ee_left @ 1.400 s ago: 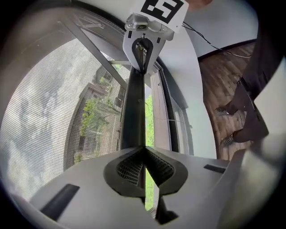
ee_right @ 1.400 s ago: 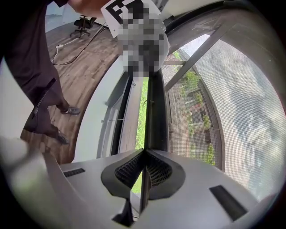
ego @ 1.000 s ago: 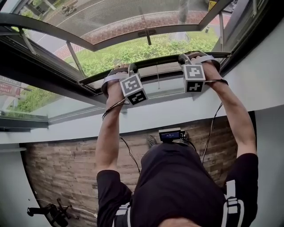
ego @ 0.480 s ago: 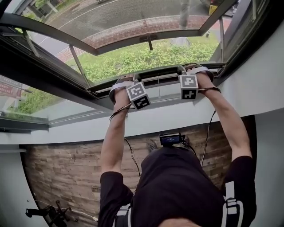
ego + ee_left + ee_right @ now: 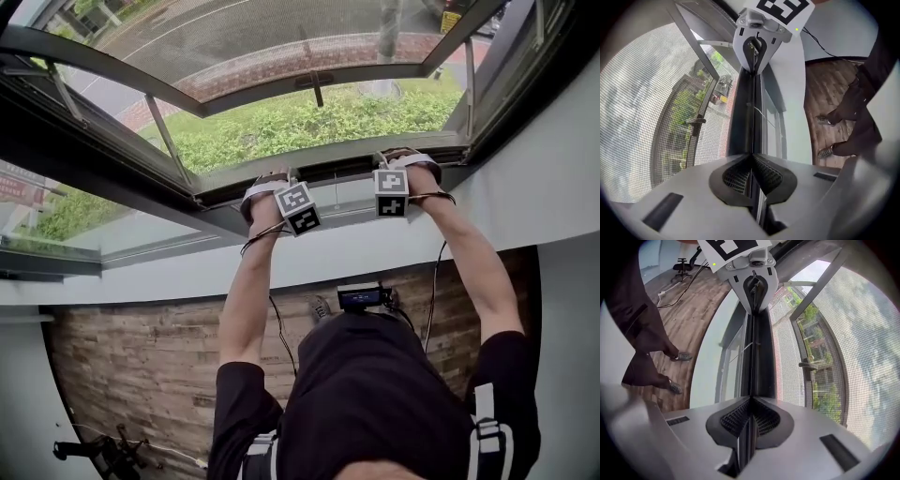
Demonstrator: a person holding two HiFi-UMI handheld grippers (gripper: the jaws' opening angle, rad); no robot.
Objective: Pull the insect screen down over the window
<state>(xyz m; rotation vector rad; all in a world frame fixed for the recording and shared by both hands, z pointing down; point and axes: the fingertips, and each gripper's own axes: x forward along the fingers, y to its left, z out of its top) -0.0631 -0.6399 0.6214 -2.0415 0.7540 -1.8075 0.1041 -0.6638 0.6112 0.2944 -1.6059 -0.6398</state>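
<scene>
The insect screen's mesh covers nearly the whole window opening. Its bottom bar lies just above the pale sill. My left gripper holds the bar left of centre and my right gripper holds it right of centre. In the left gripper view the left gripper is shut on the bar's thin dark lip, with mesh to the left. In the right gripper view the right gripper pinches the same lip, with mesh to the right. Each gripper view shows the other gripper at the bar's far end.
An outward-opened glass sash with a handle stands beyond the mesh. Dark window frames flank the opening. Below are the grey wall, wood floor, the person's body and shoes, a cable and a chair base.
Both grippers have come down together with the screen's bar, from mid-opening to just above the sill. The mesh now covers more of the window.
</scene>
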